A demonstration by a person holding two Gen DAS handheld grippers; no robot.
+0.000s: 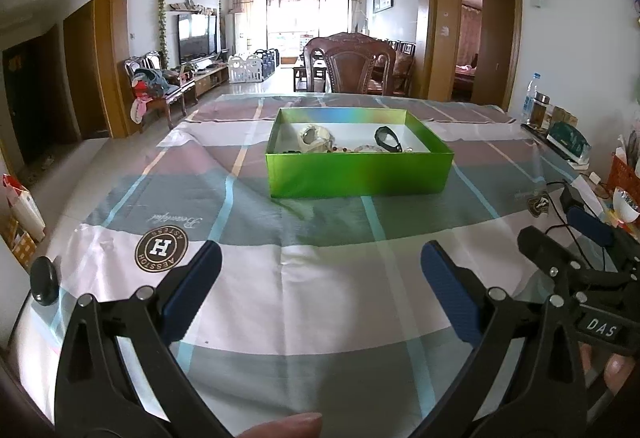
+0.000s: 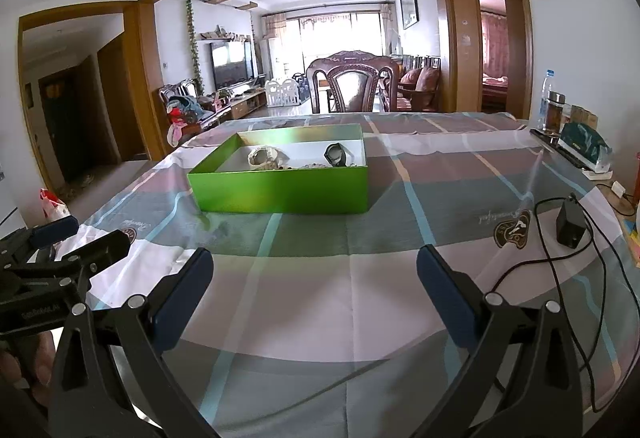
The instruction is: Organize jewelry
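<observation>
A green open box point(image 1: 360, 174) stands on the checked tablecloth, also in the right wrist view point(image 2: 280, 188). Inside lie a white watch point(image 1: 314, 136), a black watch point(image 1: 387, 139) and beaded bracelets point(image 1: 360, 149); the right wrist view shows the white watch point(image 2: 266, 157) and black watch point(image 2: 336, 154). My left gripper point(image 1: 320, 262) is open and empty, well short of the box. My right gripper point(image 2: 314, 270) is open and empty, also short of the box. Each gripper shows at the edge of the other's view.
A black adapter point(image 2: 570, 224) with a trailing cable point(image 2: 552, 262) lies at the right. Bottles and a jar point(image 2: 554, 110) stand at the far right edge. A small black object point(image 1: 44, 280) lies at the left edge. A wooden chair point(image 1: 352, 64) stands behind the table.
</observation>
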